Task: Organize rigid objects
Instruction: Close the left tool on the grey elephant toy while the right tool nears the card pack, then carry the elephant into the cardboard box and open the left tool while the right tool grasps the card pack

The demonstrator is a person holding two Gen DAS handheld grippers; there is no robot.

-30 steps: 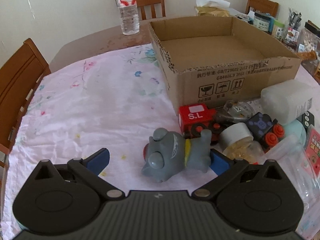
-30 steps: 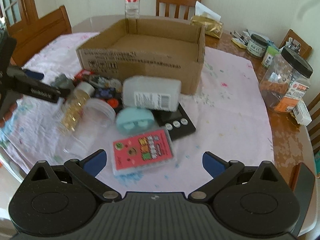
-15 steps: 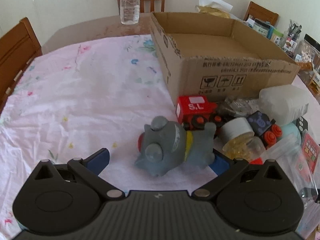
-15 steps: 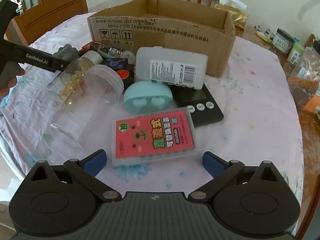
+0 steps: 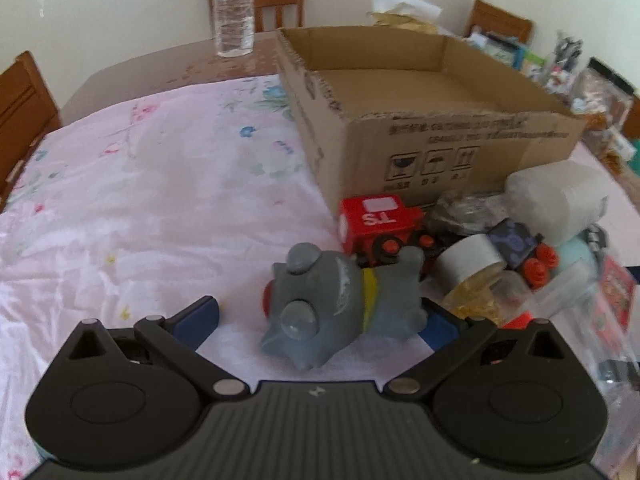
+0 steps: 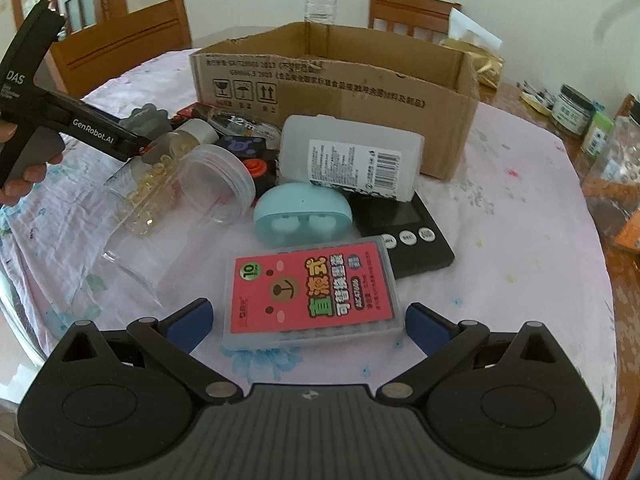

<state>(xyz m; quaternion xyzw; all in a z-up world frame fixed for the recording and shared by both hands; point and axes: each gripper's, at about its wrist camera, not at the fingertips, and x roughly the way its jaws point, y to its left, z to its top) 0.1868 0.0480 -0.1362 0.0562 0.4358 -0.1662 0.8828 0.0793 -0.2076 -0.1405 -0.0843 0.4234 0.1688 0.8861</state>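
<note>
Centrally in the left wrist view, the grey toy figure (image 5: 340,304) lies on its side on the tabletop (image 5: 140,208), between the spread fingers of the left tongs (image 5: 320,316). The right blue pad (image 5: 438,326) sits against the toy's rear; the left pad (image 5: 198,316) is apart from it, so the tongs are open, not clamped. At 1 o'clock from the toy, just beside it, stands a red toy train (image 5: 378,226); at 3 o'clock lies a capped bottle of yellow capsules (image 5: 476,276). A cardboard box (image 5: 420,120) sits at 12 o'clock behind the train, open at the top. A water bottle (image 5: 233,8) stands far back at 11 o'clock.

Right wrist view: right tongs (image 6: 308,322) open, holding nothing, fingers either side of the near end of a pink flat case (image 6: 312,288); contact cannot be told. At 12 o'clock from the case is a pale blue earbud case (image 6: 302,214), then a white bottle (image 6: 350,156) lying across a black scale (image 6: 408,236). A clear jar (image 6: 180,200) lies at 10 o'clock.
</note>
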